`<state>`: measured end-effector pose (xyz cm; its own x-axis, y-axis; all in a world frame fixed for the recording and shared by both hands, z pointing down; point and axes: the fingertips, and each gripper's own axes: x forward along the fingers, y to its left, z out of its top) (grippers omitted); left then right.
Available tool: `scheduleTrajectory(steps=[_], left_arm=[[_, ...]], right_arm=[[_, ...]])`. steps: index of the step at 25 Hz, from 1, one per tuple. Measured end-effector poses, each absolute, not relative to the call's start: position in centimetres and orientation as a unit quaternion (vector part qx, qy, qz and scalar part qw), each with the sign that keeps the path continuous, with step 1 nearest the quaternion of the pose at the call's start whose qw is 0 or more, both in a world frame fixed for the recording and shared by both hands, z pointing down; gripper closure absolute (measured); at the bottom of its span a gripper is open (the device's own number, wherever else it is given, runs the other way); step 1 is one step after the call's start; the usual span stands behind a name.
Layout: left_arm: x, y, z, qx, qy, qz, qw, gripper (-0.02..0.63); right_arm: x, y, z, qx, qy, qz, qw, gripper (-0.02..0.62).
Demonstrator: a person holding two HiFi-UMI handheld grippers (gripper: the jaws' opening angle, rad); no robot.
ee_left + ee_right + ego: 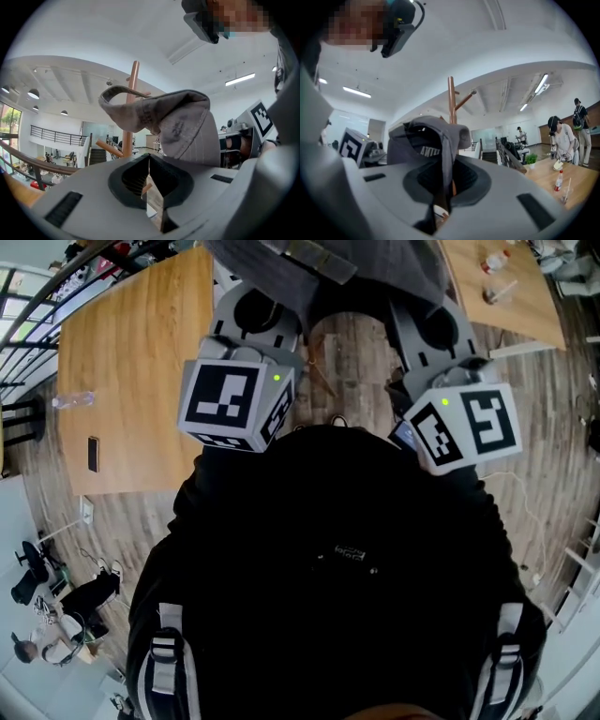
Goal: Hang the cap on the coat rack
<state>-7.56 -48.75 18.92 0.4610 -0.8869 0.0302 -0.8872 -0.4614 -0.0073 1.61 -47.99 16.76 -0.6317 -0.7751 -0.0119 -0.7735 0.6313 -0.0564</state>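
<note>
Overhead, gray cap (183,122) gripped from both sides: left gripper (149,161) jaws closed to a slit on its edge, right gripper (443,161) jaws clamped on fabric; coat rack (451,98) just behind at twelve o'clock.

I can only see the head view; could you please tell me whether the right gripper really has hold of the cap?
Observer: Yes. Its own view shows the right gripper with jaws shut on a fold of the grey cap.
Operator: Thank you. How near is the target?
Observer: The coat rack stands just beyond the cap, with a peg slanting up to the right.
Operator: And the other gripper?
Observer: The left gripper has its jaws together at the cap's lower edge.
</note>
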Motion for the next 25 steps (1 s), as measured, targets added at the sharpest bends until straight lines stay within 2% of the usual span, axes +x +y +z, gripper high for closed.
scheduleTrajectory(steps=[9, 25], left_arm=[[-7.6, -48.7, 17.4, 0.858, -0.513, 0.013, -0.015, 0.603], [-3.9, -50.3, 15.2, 0.877, -0.477, 0.02, -0.05, 0.603]], right_arm=[[1.5, -47.9, 15.7, -0.426, 0.903, -0.03, 0.036, 0.569], [5.3, -49.1, 14.9, -0.447, 0.888, -0.069, 0.079, 0.569]])
